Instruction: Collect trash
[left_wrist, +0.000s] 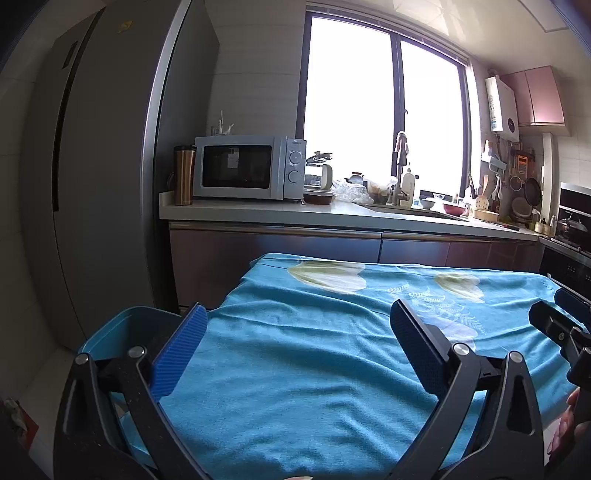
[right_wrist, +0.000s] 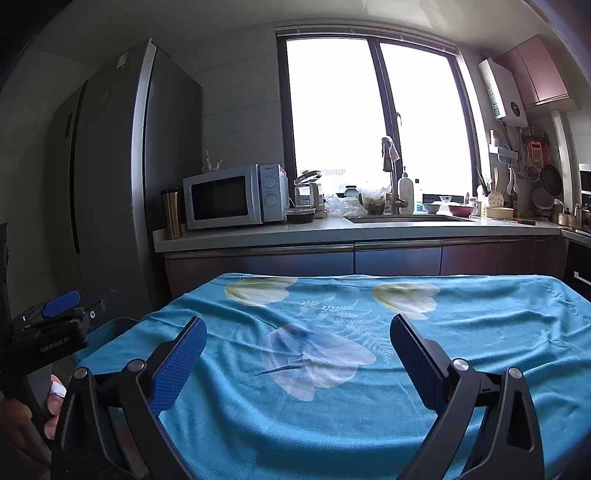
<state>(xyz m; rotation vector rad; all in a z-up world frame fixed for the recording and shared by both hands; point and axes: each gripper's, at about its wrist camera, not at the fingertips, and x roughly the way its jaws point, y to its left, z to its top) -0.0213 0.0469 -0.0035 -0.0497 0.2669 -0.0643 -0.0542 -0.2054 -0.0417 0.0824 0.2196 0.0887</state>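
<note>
So from the left wrist view, the left gripper (left_wrist: 297, 328) is spread wide with nothing between its blue pads, hanging over the blue flowered tablecloth (left_wrist: 295, 369). Just off its left finger, down past the table's left edge, sits a blue bin (left_wrist: 122, 328), open top facing up, and I can't see anything inside it from here. That bin is clearly closest to the left claw, so I'd guess that's the arm for dropping stuff in. The right gripper (left_wrist: 561, 321) pokes in at the far right of this view. Thing is, I can't spot any actual trash on the cloth ahead of the claw, it's just wrinkled fabric. Switching to the right wrist view: the right gripper (right_wrist: 297, 339) is also wide open and holding nothing, with the same tablecloth (right_wrist: 480, 332) stretching ahead of it. The left gripper (right_wrist: 62, 306) shows off to its left, and the bin (right_wrist: 110, 326) is barely peeking out beyond it. No trash visible here either, so whatever's getting collected must be out of frame.
</note>
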